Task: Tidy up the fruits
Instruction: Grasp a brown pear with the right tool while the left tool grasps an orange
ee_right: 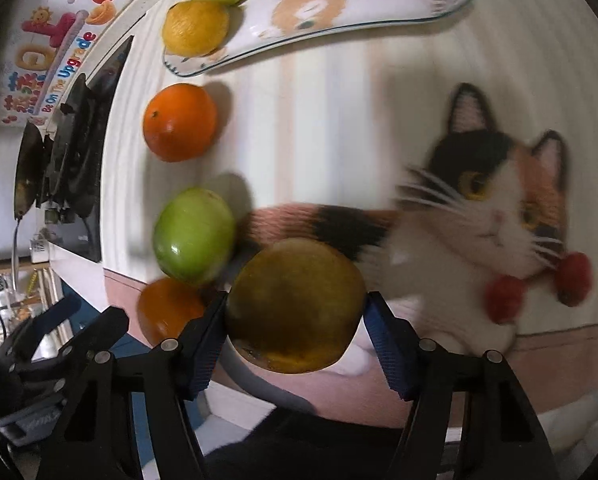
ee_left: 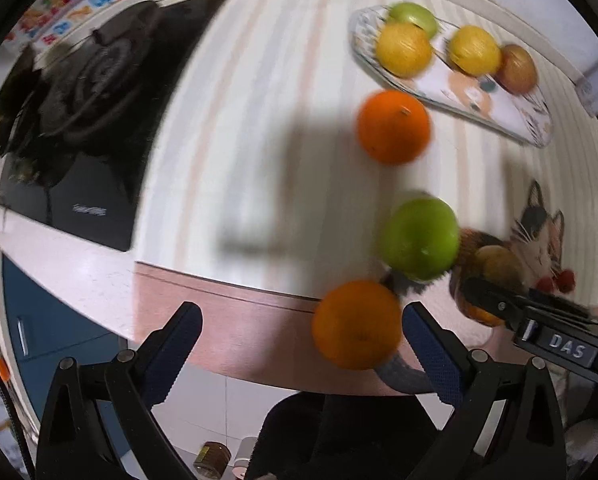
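Observation:
My right gripper [ee_right: 295, 312] is shut on a brownish-yellow fruit [ee_right: 295, 304] above the cat-print mat [ee_right: 479, 216]. It shows in the left wrist view [ee_left: 495, 300] too. My left gripper [ee_left: 301, 332] is open and empty; an orange [ee_left: 357, 324] lies just inside its right finger at the mat's near edge. On the mat lie a green apple [ee_left: 419, 238] and a second orange [ee_left: 393, 126]. A cat-pattern plate [ee_left: 499, 96] at the back holds two lemons [ee_left: 403, 49], a green apple [ee_left: 413, 16] and a reddish-brown fruit [ee_left: 517, 68].
A black gas hob [ee_left: 79, 120] lies left of the mat. The counter's front edge [ee_left: 59, 264] runs below it, with blue cabinets [ee_left: 51, 332] underneath. Colourful stickers [ee_right: 47, 52] cover the wall behind.

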